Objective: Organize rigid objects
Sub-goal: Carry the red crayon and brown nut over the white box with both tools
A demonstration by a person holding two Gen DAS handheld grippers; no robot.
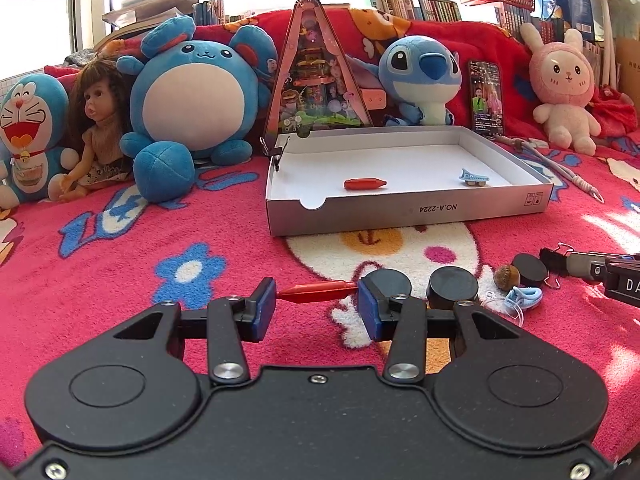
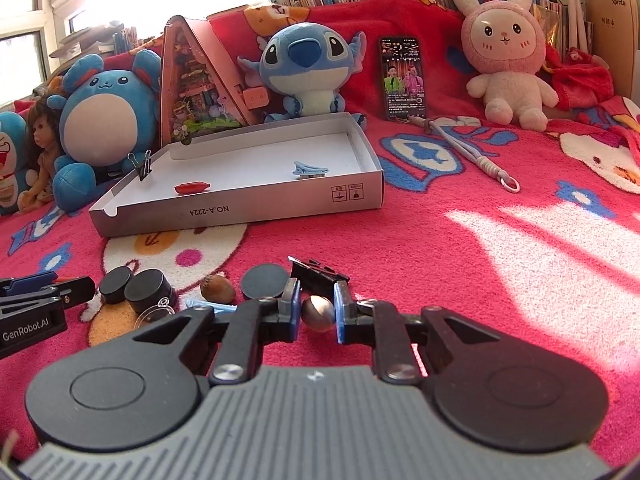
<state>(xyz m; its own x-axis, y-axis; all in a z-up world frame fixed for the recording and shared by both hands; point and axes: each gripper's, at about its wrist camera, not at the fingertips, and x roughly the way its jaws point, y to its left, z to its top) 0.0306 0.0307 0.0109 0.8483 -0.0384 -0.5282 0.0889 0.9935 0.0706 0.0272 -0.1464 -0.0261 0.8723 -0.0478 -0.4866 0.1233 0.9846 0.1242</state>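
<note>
Left fingers (image 1: 276,306) pinch red peg (image 1: 316,291); right fingers (image 2: 297,312) seemingly clamp brown nut (image 2: 318,314); box (image 1: 416,208) reads "NO.A-2224".

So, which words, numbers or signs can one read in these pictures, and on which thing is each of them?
"NO.A-2224", printed upside down, on the front wall of the white box.
"GenRobot.AI" on the left gripper.
"DA", cut off by the frame edge, on the right gripper.
Two small pictograms on the box: unreadable.
Phone screen and book spines: too small to read.

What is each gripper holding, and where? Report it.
Left gripper: red clip, pinched at its two ends. Right gripper: brown nut-like ball, pinched across its sides.
</note>
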